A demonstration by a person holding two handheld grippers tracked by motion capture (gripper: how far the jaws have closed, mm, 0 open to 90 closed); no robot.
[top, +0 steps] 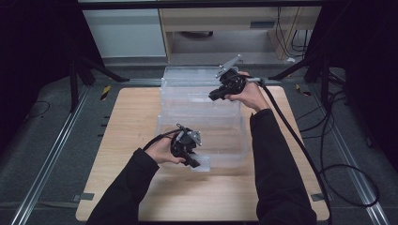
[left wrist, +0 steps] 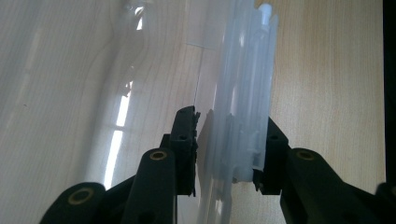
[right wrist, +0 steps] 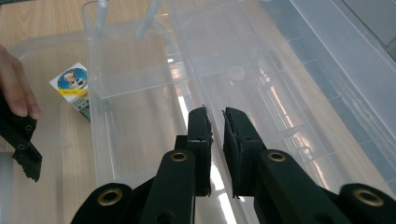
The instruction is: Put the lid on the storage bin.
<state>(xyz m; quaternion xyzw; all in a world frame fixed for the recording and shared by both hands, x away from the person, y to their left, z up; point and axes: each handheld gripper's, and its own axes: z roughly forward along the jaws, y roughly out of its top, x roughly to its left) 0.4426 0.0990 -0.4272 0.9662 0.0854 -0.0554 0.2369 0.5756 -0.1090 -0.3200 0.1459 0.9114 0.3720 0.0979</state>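
Left gripper pinches near rim of front clear bin, jaws either side of the wall, at table front-centre. Right gripper hovers over rear bins, jaws nearly together w/ slim gap, nothing between. Bare wood either side.

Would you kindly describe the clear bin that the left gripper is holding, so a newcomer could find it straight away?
On the wooden table stand three clear plastic bins in a row running away from the person. The one you want is the nearest bin; the left gripper has its jaws around the front rim. Unlike the other two, it carries a small sticker.
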